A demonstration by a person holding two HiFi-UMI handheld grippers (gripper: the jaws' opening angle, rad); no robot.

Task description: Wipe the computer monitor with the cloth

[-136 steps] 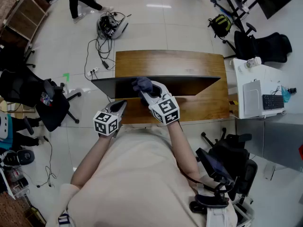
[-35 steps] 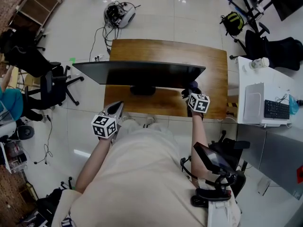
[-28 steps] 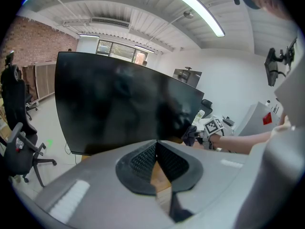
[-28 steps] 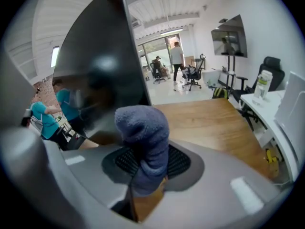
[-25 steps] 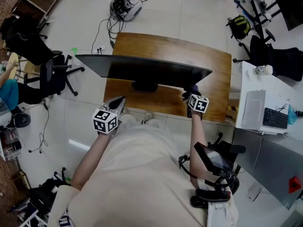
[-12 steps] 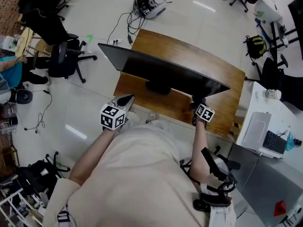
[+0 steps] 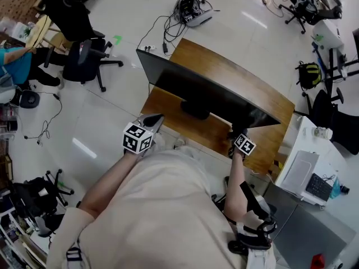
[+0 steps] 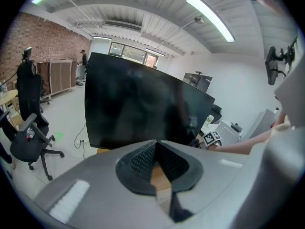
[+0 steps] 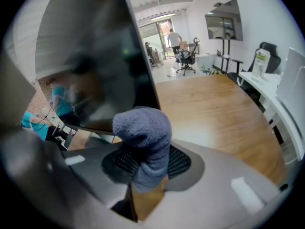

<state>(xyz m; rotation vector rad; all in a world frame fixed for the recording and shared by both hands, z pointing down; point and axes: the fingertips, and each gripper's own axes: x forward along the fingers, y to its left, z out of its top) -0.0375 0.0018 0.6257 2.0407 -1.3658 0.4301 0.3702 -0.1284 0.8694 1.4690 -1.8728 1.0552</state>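
Note:
The wide black monitor stands on a wooden desk. My right gripper is shut on a blue-grey cloth and holds it by the monitor's lower right corner. In the right gripper view the cloth bulges up out of the jaws, right beside the screen's edge. My left gripper hangs shut and holds nothing at the desk's near left edge, in front of the screen. Its view also catches the right gripper's marker cube.
Black office chairs stand on the floor at left, near a seated person in teal. A tangle of cables lies beyond the desk. A white desk with a keyboard stands at right, and a backpack lies further back.
Since 5.4 s ago the right gripper carried the cloth from the screen's left-middle to its right end, where it has stayed. The head view has swung. The left gripper has kept its place.

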